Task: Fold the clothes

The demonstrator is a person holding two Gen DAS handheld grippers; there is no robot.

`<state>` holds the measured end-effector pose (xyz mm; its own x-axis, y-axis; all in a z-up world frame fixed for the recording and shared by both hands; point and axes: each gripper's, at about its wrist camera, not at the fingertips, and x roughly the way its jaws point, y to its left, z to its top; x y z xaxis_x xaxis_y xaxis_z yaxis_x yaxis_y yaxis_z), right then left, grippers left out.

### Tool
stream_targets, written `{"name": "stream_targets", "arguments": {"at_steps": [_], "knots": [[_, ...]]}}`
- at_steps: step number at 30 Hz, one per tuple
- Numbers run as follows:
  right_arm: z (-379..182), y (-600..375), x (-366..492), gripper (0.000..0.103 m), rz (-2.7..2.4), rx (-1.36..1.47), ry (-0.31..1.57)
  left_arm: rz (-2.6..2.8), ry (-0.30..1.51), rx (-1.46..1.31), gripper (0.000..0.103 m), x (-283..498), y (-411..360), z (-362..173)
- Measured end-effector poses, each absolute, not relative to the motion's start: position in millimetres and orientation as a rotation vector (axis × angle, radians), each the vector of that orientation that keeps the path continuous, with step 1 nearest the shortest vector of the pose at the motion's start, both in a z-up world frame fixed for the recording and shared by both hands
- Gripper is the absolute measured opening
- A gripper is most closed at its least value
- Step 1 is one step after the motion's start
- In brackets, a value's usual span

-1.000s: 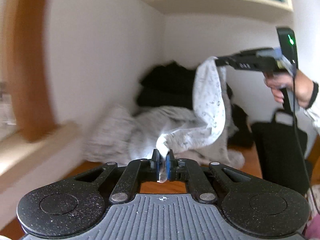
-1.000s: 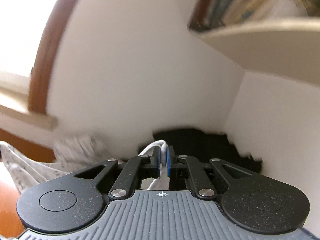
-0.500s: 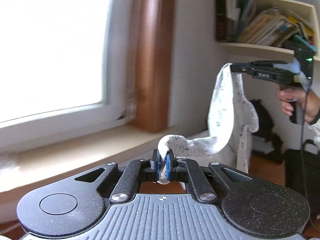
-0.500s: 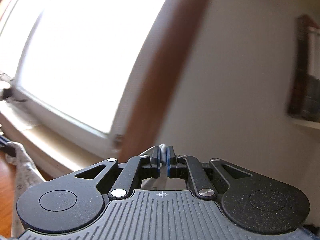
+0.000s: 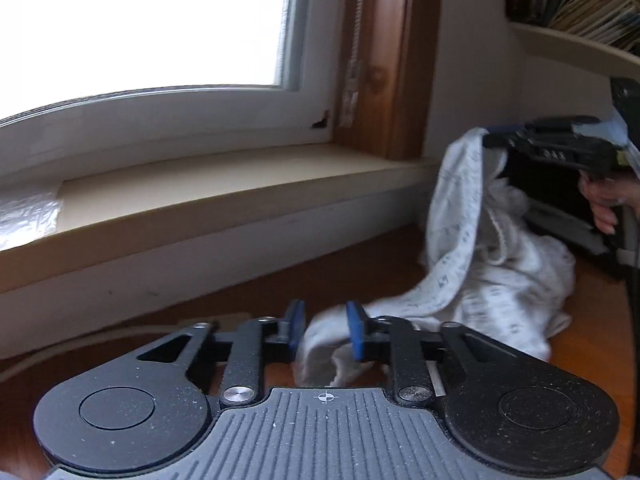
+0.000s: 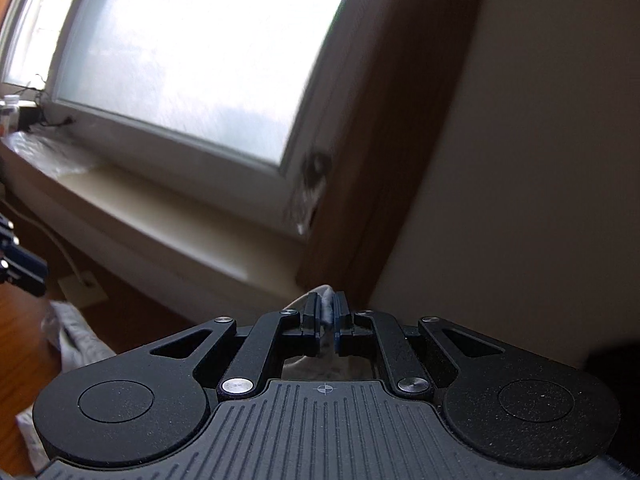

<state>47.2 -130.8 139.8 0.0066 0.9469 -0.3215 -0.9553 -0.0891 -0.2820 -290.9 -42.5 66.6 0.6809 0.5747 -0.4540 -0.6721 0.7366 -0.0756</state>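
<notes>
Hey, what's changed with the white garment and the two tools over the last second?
The left tool has just opened, letting go of its end of the white printed garment, which now lies loose between the pads. Both views swung from the clothes pile toward the window. The right tool stays clamped on its end.

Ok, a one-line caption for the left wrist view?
Left hand-held gripper, jaws just opened, lays white garment on wooden floor; right hand-held gripper holds it.

The garment [image 5: 472, 276] is soft, matt white cloth with a faint grey print, rumpled on a smooth, slightly glossy wooden floor [image 5: 360, 268]. The left gripper [image 5: 326, 330] is speckled matt black plastic with shiny metal rivets and blue rubbery pads [image 5: 354, 332]. The window frame [image 5: 384, 60] is varnished brown wood; the sill [image 5: 224, 184] is matt cream.
</notes>
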Motion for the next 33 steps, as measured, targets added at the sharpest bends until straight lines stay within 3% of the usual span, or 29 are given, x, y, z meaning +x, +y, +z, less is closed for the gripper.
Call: {"name": "stream_targets", "arguments": {"at_steps": [4,8,10,15,17,18,19,20,24,27,29,30,33], "knots": [[107.1,-130.1,61.0,0.008,1.587,-0.443,0.121,0.677,0.416,-0.262,0.038,-280.8,-37.4,63.2],[79.4,-123.1,72.2,0.008,1.599,-0.387,0.207,0.598,0.448,-0.244,0.054,-249.7,-37.5,61.0],[75.1,-123.7,75.5,0.009,1.603,-0.381,0.227,0.539,0.471,-0.234,0.056,-227.8,-33.3,58.1],[79.6,-138.9,77.3,0.022,1.664,-0.379,0.268,0.428,0.575,-0.257,0.056,-176.4,-14.6,46.3],[80.5,-147.6,74.4,0.03,1.709,-0.383,0.283,0.412,0.605,-0.273,0.044,-165.3,-7.6,43.3],[79.4,-150.0,70.8,0.04,1.738,-0.389,0.296,0.412,0.613,-0.274,0.035,-161.5,-5.0,42.8],[78.2,-152.4,67.1,0.048,1.768,-0.395,0.309,0.411,0.62,-0.276,0.013,-157.7,-2.5,42.2],[77.0,-154.6,63.0,0.049,1.787,-0.407,0.315,0.411,0.628,-0.277,0.006,-153.9,0.1,41.7],[70.8,-161.1,45.5,0.05,1.821,-0.473,0.313,0.514,0.546,-0.265,0.004,-169.2,6.3,58.5],[66.6,-159.4,40.6,0.046,1.812,-0.518,0.318,0.567,0.483,-0.282,0.004,-190.4,10.6,74.1],[65.1,-158.9,39.4,0.03,1.799,-0.542,0.314,0.581,0.469,-0.282,0.004,-200.2,10.3,79.7],[66.4,-160.0,40.0,0.014,1.791,-0.538,0.305,0.587,0.463,-0.283,0.004,-205.0,10.1,82.4],[75.8,-166.7,45.7,0.009,1.76,-0.481,0.259,0.598,0.452,-0.278,0.004,-212.8,6.6,87.0]]}}
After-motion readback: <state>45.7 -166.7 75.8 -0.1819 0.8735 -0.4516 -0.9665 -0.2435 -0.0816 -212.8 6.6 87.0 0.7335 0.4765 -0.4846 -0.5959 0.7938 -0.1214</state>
